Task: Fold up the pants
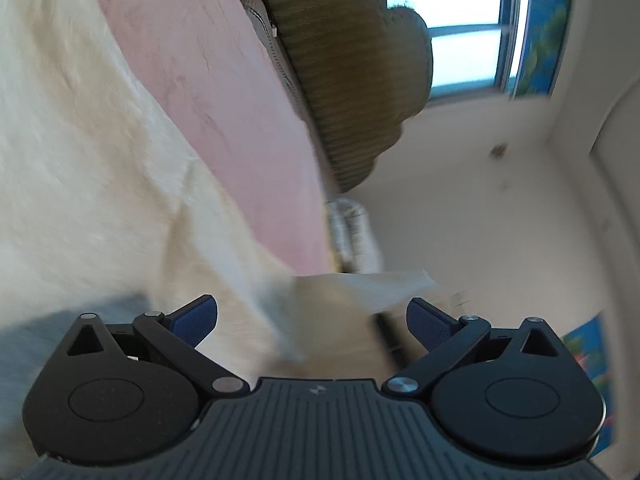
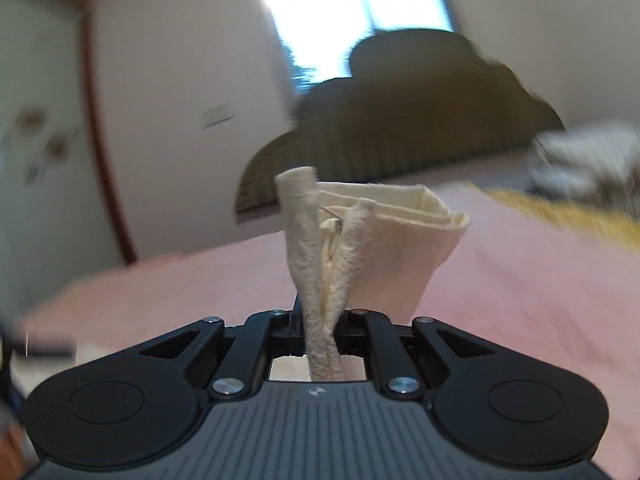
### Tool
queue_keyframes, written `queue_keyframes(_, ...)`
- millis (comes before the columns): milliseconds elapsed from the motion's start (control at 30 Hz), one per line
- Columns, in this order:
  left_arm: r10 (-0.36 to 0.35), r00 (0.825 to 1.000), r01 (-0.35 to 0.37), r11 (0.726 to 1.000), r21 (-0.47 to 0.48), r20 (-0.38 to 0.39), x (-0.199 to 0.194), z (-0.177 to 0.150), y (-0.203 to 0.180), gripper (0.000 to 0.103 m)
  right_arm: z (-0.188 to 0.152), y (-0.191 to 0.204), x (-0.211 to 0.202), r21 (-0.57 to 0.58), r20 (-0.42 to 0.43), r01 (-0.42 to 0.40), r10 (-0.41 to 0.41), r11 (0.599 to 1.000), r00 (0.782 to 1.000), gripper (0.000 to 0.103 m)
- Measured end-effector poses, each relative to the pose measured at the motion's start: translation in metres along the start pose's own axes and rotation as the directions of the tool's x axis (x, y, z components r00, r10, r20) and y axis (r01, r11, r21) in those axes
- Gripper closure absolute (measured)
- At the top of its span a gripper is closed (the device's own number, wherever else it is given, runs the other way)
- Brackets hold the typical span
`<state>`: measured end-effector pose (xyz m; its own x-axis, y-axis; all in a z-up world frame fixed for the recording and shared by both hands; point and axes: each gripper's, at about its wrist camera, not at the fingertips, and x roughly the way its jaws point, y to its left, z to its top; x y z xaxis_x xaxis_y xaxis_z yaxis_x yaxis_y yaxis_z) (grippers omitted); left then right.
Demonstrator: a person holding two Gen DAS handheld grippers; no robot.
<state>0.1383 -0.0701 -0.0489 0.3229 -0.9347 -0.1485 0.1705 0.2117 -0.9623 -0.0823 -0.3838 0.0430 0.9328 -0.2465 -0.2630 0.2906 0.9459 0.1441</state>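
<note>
The pants are cream cloth spread over a pink bed sheet, and they fill the left of the tilted, blurred left wrist view. A fold of them runs down between the blue pads of my left gripper, which stands wide open and does not press on the cloth. In the right wrist view my right gripper is shut on a bunched edge of the pants. That edge sticks up from between the jaws above the pink sheet.
An olive ribbed headboard stands at the far end of the bed under a bright window. A white bundle and a yellow patch lie at the right. A grey cloth patch shows by my left gripper.
</note>
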Motion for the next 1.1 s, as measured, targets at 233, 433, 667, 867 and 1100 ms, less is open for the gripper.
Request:
queue_keyframes(233, -0.019, 1.0, 0.016, 0.994, -0.107, -0.02, 0.013, 0.003, 0.012, 0.001, -0.056, 0.118, 0.008, -0.425, -0.114, -0.148, 0.109, 0.893, 0.987, 0.094)
queue_keyframes(433, -0.052, 0.999, 0.05, 0.988, -0.143, -0.007, 0.023, 0.012, 0.023, 0.006, -0.073, 0.139, -0.007, -0.532, -0.092, -0.158, 0.129, 0.832, 0.987, 0.094)
queue_keyframes(667, 0.22, 0.975, -0.216, 0.953, 0.211, 0.003, 0.023, 0.011, -0.014, 0.082, -0.091, 0.148, -0.016, -0.611, -0.112, -0.151, 0.104, 0.777, 0.988, 0.093)
queue_keyframes(867, 0.286, 0.944, -0.328, 0.855, 0.402, 0.162, -0.003, 0.024, -0.047, 0.083, -0.082, 0.17, -0.012, -0.575, -0.103, -0.199, 0.17, 0.793, 0.98, 0.093)
queue_keyframes(1100, 0.446, 0.837, -0.546, 0.731, 0.41, 0.319, -0.028, 0.035, -0.043, 0.081, -0.081, 0.214, 0.014, -0.573, -0.149, -0.311, 0.277, 0.758, 0.949, 0.093)
